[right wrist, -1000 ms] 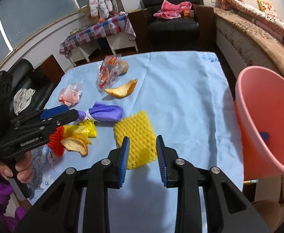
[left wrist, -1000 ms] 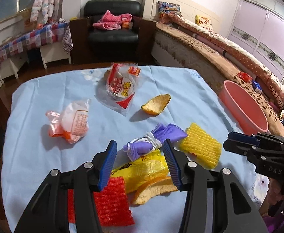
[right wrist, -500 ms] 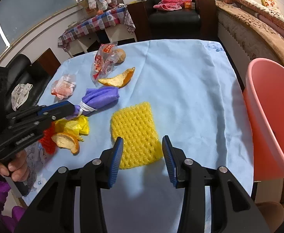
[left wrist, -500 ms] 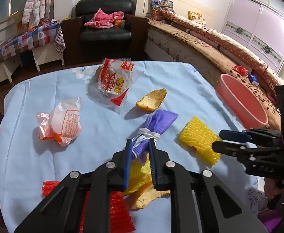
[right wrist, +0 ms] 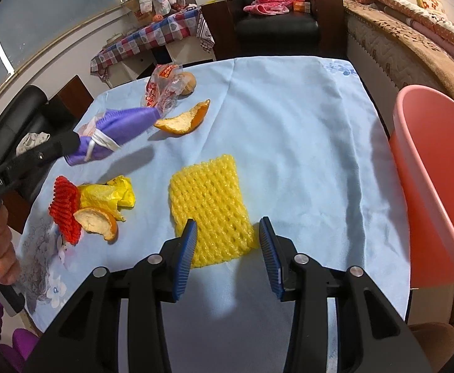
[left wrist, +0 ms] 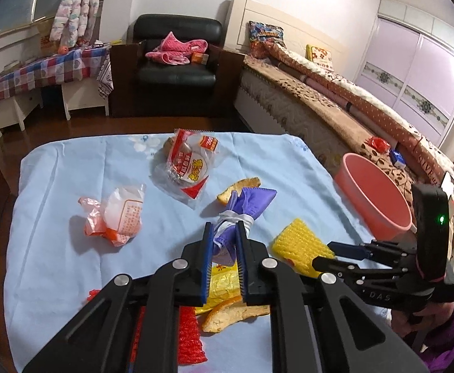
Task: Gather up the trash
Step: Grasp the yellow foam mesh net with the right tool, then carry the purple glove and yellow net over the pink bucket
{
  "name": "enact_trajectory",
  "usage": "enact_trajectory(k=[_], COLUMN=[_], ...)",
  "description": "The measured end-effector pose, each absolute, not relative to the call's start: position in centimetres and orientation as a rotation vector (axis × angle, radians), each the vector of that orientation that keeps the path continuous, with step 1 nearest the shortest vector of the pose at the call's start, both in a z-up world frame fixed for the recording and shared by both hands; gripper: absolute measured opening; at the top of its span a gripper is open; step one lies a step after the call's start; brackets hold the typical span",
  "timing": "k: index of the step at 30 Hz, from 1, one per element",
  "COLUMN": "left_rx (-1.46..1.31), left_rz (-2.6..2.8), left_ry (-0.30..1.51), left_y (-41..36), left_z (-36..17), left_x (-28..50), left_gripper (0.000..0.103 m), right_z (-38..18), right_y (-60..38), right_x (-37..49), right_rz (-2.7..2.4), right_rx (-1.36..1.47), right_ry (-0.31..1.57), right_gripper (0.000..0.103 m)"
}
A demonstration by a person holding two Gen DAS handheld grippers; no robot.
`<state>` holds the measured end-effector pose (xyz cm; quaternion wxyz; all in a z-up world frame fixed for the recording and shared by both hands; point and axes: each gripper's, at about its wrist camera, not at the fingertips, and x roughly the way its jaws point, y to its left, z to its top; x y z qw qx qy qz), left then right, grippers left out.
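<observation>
The purple wrapper [left wrist: 246, 205], crumpled and cinched with a white band at its middle, is pinched at its near end by the left gripper [left wrist: 223, 242], whose jaws are closing on it; in the right wrist view it is seen lifted clear of the blue tablecloth [right wrist: 289, 118]. The yellow foam net [right wrist: 211, 208], a flat honeycomb rectangle, lies on the cloth, its near edge between the closing but untouching jaws of the right gripper [right wrist: 228, 242]. The pink bin [right wrist: 438, 180] is seen just beside the table.
</observation>
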<state>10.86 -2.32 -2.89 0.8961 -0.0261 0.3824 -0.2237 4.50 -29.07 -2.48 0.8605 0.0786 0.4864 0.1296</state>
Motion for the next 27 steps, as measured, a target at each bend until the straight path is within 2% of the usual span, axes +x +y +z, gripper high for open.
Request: enact_trajectory(k=[2,4,5,15,27], left_rx=[-0.059,-0.059,-0.058,-0.062,-0.037], left_rz=[-0.458,-0.453,-0.452,-0.453,-0.525], left_ry=[0.788,0.782,0.780,0.738,0.701], left_y=[-2.3,-2.4,-2.3,-3.6,-9.4], left_z=[-2.6,-2.3,-2.1,0.2,2.7], left_x=[10.7,10.4,10.3,9.3,9.0], left_gripper=[0.013,0.013,0.013,0.013,0.013], right_z=[-2.4,-2.1,-2.0,0.4,3.5], right_y=[-29.0,-28.9,-29.0,-31.5,-37.3], right_x=[4.3,4.1,4.0,2.7,1.2], right_rz=[0.281,0.279,0.275,0.258,0.159], right_rx=[0.161,0.150,0.144,0.222,0.316], right_ry=[1.019,1.006,0.999,0.898,0.758], right_gripper=[0.026,0.013,0.012,0.011,0.011])
